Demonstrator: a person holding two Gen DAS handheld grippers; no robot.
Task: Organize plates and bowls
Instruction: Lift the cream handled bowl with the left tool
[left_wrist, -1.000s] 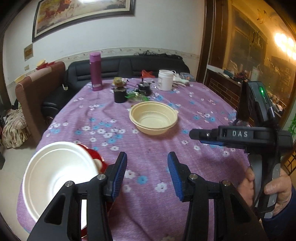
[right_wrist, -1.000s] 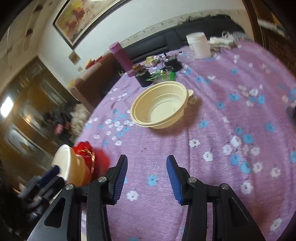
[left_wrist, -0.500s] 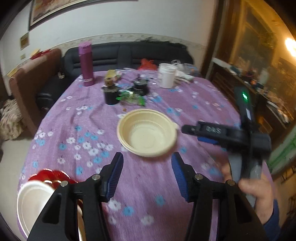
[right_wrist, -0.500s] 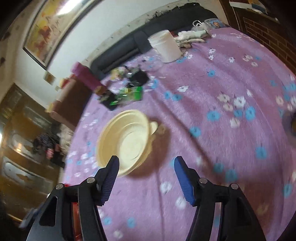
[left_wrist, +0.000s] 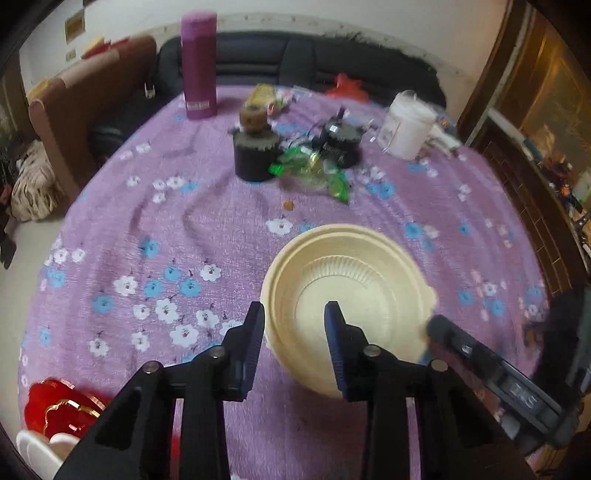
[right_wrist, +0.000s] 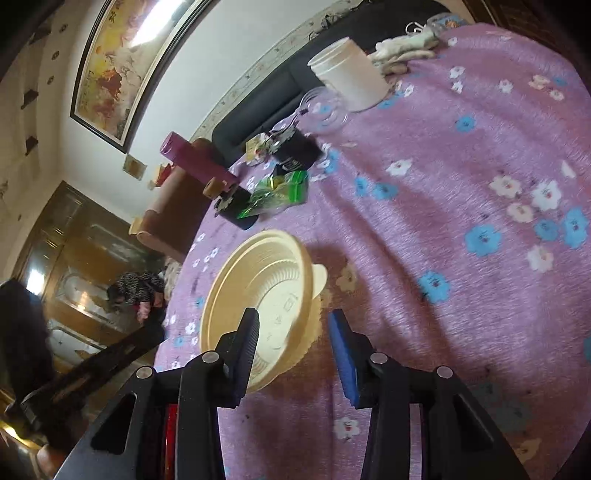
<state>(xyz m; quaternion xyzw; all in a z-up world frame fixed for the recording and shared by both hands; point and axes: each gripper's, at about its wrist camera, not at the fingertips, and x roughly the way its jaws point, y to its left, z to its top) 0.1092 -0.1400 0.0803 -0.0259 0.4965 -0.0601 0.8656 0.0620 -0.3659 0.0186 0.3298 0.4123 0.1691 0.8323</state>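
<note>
I have both grippers, left and right, straddling opposite rims of the bowl, jaws just narrowing, not yet clamped, for lifting.

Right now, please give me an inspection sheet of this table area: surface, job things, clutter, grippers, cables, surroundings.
Surface: purple flowered tablecloth, wrinkled.
Job's things: cream bowl upright near the middle; red plate and white bowl at the near left edge.
Clutter: purple flask, white tub, black jar, green wrapper.
Grippers: left gripper astride the cream bowl's near rim, fingers just closing, not yet pressing; right gripper astride the rim on its side, also closing, no grip seen.
Cables: nothing seen.
Surroundings: black sofa, brown chair, framed picture.
</note>
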